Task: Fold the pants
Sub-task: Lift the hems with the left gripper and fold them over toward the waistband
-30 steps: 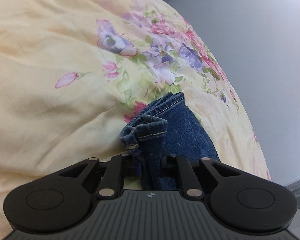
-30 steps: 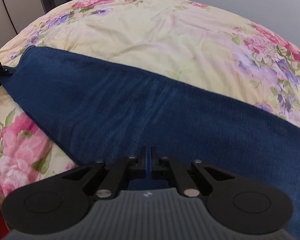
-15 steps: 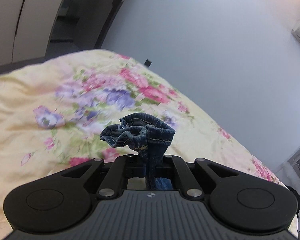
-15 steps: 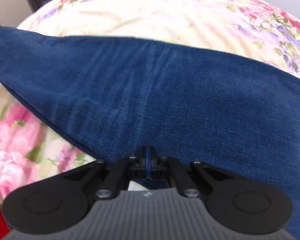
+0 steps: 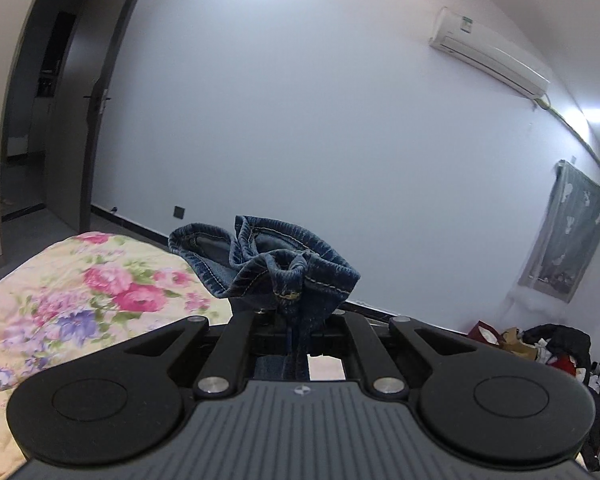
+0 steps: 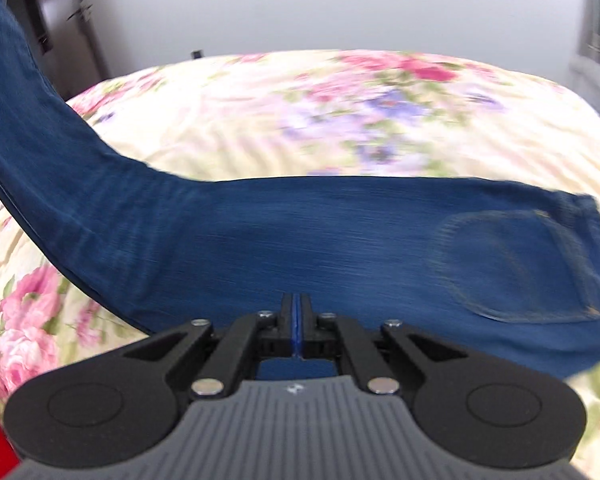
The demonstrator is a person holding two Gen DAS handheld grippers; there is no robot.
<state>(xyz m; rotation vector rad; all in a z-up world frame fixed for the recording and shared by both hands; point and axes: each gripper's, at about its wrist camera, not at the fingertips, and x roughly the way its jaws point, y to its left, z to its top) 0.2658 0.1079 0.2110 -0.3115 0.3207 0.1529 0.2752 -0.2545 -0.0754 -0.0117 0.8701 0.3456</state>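
Observation:
The dark blue jeans lie across a floral quilt, back pocket at the right, legs rising up to the left. My right gripper is shut on the near edge of the jeans. In the left wrist view my left gripper is shut on the bunched leg hems and holds them high above the bed, pointing at the wall.
The bed carries a cream floral quilt. A dark door stands at the left, an air conditioner on the wall, and a pile of clothes on the floor at the right.
My left gripper has lifted the hems well up off the quilt and tilted toward the wall. The leg part of the jeans has risen at the left of the right wrist view.

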